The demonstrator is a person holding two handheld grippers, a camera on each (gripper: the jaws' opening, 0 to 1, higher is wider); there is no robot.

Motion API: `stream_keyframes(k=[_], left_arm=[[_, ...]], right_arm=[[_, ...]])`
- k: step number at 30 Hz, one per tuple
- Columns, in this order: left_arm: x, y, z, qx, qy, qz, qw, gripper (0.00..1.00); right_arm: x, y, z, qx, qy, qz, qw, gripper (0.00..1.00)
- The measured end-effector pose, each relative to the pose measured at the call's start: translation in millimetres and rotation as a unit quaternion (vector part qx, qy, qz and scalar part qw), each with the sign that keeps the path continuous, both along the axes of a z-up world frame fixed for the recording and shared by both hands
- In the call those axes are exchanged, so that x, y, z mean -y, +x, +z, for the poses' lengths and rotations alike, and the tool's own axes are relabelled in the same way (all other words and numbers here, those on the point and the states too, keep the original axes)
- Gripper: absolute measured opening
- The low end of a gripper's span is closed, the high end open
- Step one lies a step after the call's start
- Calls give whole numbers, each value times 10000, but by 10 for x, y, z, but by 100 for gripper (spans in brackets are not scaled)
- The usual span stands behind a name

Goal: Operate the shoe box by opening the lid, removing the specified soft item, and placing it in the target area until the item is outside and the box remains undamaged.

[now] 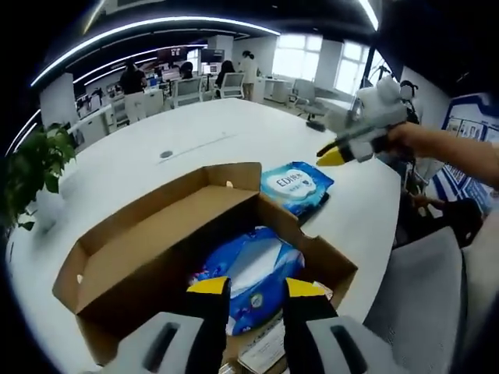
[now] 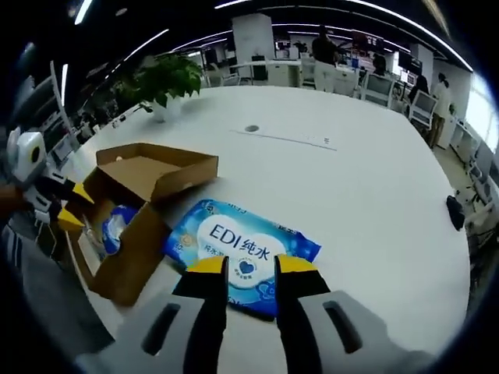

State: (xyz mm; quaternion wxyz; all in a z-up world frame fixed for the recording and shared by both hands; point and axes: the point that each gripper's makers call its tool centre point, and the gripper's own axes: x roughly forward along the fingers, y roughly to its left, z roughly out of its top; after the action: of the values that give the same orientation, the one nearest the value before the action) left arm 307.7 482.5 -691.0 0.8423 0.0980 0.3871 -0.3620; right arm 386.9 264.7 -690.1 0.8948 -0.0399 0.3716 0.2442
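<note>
Box open, one wipes pack out on the desk, one inside.
My left gripper (image 1: 258, 290) fingers spread, empty, over the wipes pack inside (image 1: 248, 273) the shoe box (image 1: 148, 249). My right gripper (image 2: 251, 269) fingers parted, empty, above the blue wipes pack (image 2: 238, 245) lying just beside the box; white desk (image 2: 366, 179) wide free beyond.

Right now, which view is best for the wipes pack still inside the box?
Left gripper view: the wipes pack in the box lies just ahead of the left gripper. Right gripper view shows just a sliver past the box wall.
</note>
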Motion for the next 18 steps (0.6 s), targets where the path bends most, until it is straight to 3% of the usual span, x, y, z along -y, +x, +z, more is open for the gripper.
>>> stream_keyframes(k=[18], left_arm=[[13, 47, -151, -93, 199, -942, 9953, 27]], right_arm=[[-633, -203, 294, 209, 99, 957, 9951, 23]])
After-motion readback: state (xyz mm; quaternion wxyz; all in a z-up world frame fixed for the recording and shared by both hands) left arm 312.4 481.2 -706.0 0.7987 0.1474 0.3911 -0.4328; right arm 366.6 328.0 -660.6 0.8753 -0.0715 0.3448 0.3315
